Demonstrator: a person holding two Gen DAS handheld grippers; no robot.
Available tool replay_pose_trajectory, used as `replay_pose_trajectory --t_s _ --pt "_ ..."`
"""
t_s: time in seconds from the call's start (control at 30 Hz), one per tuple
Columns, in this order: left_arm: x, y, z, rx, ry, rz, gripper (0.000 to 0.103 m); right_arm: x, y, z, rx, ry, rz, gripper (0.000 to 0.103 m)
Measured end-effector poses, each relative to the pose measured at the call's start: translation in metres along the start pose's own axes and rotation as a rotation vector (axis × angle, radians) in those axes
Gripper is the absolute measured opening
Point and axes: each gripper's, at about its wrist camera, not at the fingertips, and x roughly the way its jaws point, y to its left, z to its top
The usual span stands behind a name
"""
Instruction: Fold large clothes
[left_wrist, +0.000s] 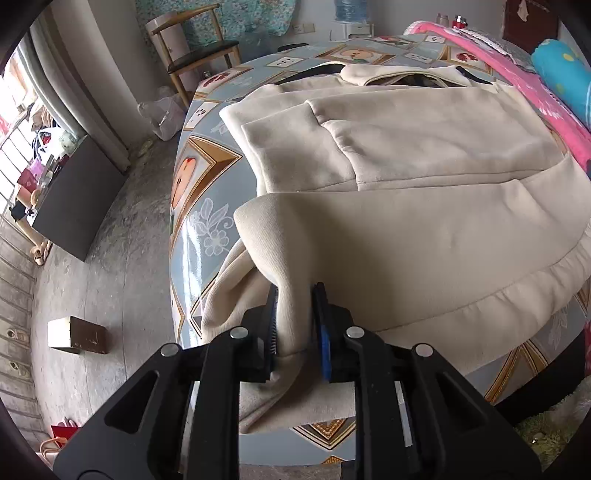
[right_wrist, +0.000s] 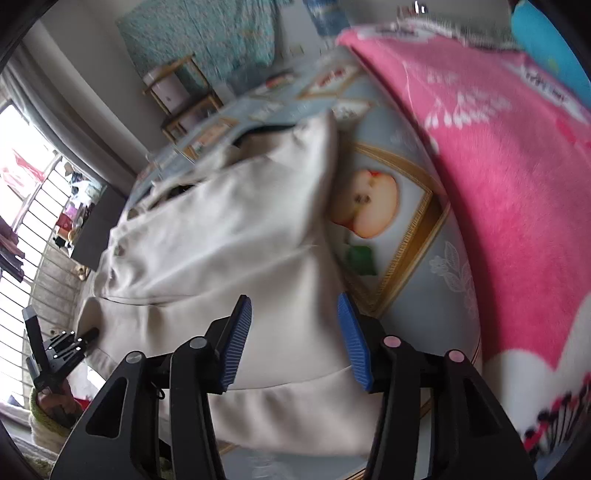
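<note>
Cream coat (left_wrist: 406, 177) hem pinched in left tongs (left_wrist: 293, 317); right tongs (right_wrist: 295, 339) hover open above it.

My left gripper (left_wrist: 293, 321) points steeply down at the near left edge of the table (left_wrist: 207, 206), its jaws drawn close together and clamped on a bunched fold of the cream garment (left_wrist: 424, 229) that runs up between the pads (left_wrist: 272, 317). From the right wrist camera I see that same gripper low at the left, nose against the cloth, with my hand (right_wrist: 55, 400) and a green cuff behind it. My right gripper (right_wrist: 295, 341) hangs tilted down over the garment's near hem, rolled to one side. Its blue pads (right_wrist: 238, 341) stand well apart, nothing pinched between them.
</note>
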Motion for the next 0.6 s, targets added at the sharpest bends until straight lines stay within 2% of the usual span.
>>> replay_pose_trajectory --t_s 0.13,0.3,0.43,0.6 --pt "0.000 0.000 0.001 -0.018 0.006 0.007 0.018 0.020 -0.010 0.005 -0.010 0.079 0.080 0.049" --pt "0.001 -0.001 0.002 -0.029 0.015 0.018 0.018 0.009 -0.008 -0.002 -0.091 0.155 0.206 0.049" --pt "0.001 -0.001 0.002 -0.028 0.018 0.024 0.018 0.010 -0.007 0.000 -0.132 0.217 0.246 0.049" --pt "0.001 -0.002 0.002 -0.026 0.019 0.028 0.018 0.034 -0.014 0.018 -0.096 0.257 0.305 0.049"
